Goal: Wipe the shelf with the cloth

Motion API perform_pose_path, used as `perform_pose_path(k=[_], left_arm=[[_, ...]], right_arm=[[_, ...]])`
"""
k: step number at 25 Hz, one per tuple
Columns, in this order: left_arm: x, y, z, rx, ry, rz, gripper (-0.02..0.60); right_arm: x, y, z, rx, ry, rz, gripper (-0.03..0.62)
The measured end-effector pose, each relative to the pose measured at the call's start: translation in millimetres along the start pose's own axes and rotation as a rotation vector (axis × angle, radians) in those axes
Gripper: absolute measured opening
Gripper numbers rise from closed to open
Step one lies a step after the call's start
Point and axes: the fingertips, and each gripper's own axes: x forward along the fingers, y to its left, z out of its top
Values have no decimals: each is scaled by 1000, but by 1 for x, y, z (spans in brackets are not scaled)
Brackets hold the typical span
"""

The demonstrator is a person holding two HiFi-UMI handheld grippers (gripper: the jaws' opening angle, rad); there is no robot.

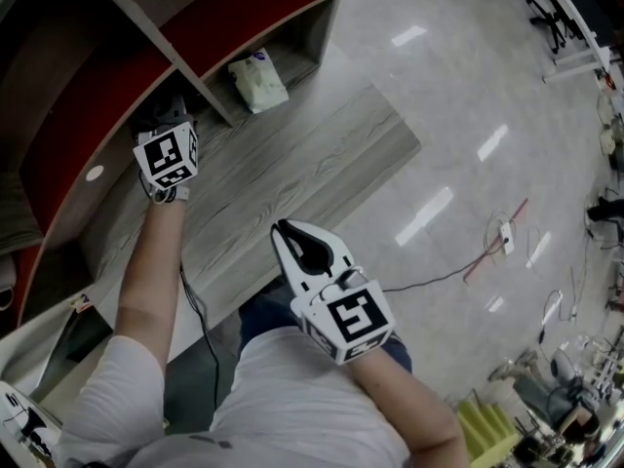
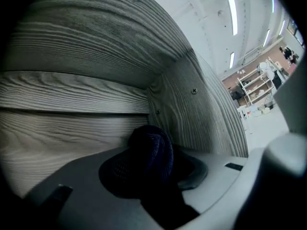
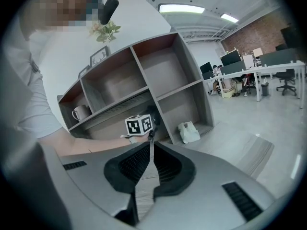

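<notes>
Since the whole job is wiping the shelf (image 3: 162, 65), I've got my left gripper (image 1: 166, 142) reaching well into one of its compartments, arm stretched out, with the jaws clamped on the dark blue cloth (image 2: 146, 150). The cloth sits bunched up between the pads and pokes out past the tips. That's how I want it, so fabric meets the wood and not plastic. From the left gripper view it's aimed at the back corner where the rear panel meets the side wall (image 2: 201, 109). It looks close to the wood, but I honestly can't tell if it's pressing on anything right now.

My right gripper (image 1: 285, 232) is doing nothing. Its jaws are closed together with nothing between them, and it hangs back near my body over the floor. I guess that keeps it out of the wiping arm's way.

Other stuff around: a white bag (image 1: 258, 81) sits in a lower compartment, well apart from the cloth. A mug (image 3: 80, 113) sits further along the same level I'm working on, so I'd watch that if I sweep that way.
</notes>
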Motion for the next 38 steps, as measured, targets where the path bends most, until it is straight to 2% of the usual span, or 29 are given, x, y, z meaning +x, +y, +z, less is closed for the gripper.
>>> perform_pose_path(k=[5,11,20,28,38], left_arm=[[-5,-2,-10,32,21,-10,144],[-17,8,-28,26,60,-7,144],[-48,42,-40,62,96,1,144],[-86,86,-55,78,129,64,144],[-159,167,-66,89,176,196,144]], right_arm=[[-1,5,-5,-7,6,0,35],[0,10,-9,-11,15,-6,35],[7,44,-17,-37,24,52,35],[23,73,-24,-69,53,124,35],[36,131,-31,-136,93,242,35]])
